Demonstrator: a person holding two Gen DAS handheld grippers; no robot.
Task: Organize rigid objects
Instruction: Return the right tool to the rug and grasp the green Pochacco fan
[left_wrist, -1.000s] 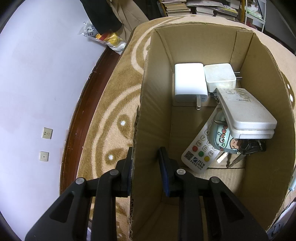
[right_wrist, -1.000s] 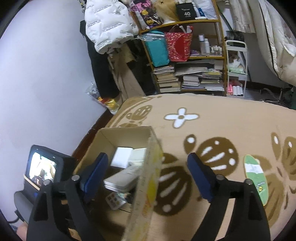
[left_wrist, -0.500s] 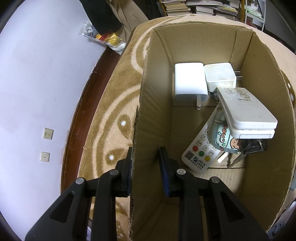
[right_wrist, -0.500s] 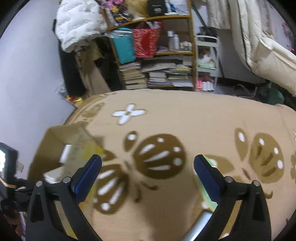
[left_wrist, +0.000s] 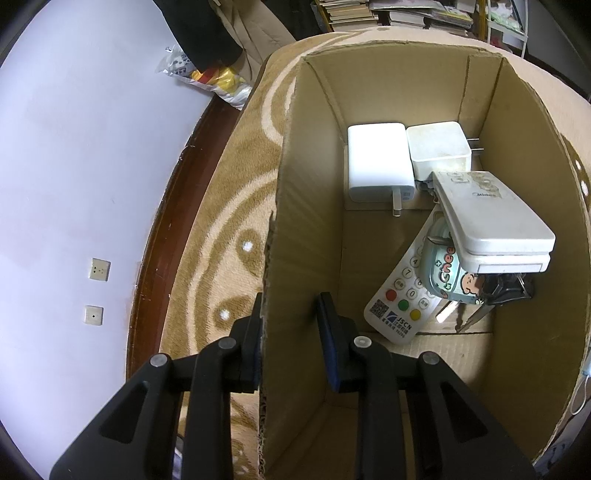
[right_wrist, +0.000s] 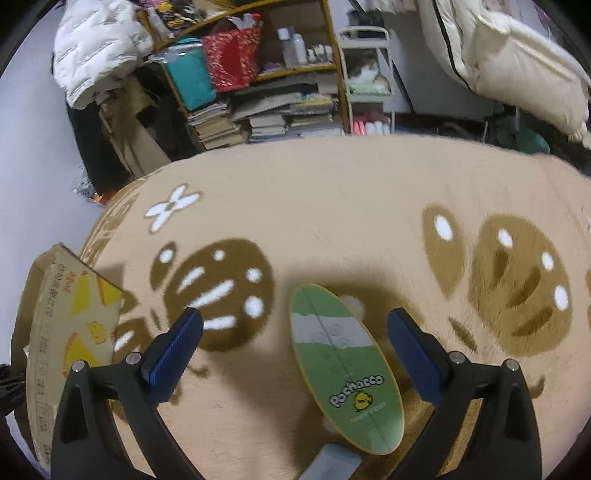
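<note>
Since a second ago the right tool has swung away from the cardboard box and now hangs wide open above the carpet, its fingers either side of a green oval case lying there. At the left, the left tool stays clamped on the box's near-left wall; inside lie two white chargers, a white remote and a keypad remote.

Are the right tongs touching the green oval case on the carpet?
Apart. In the right wrist view, the right tongs stand wide open, and carpet shows between each pad and the green oval case.
</note>
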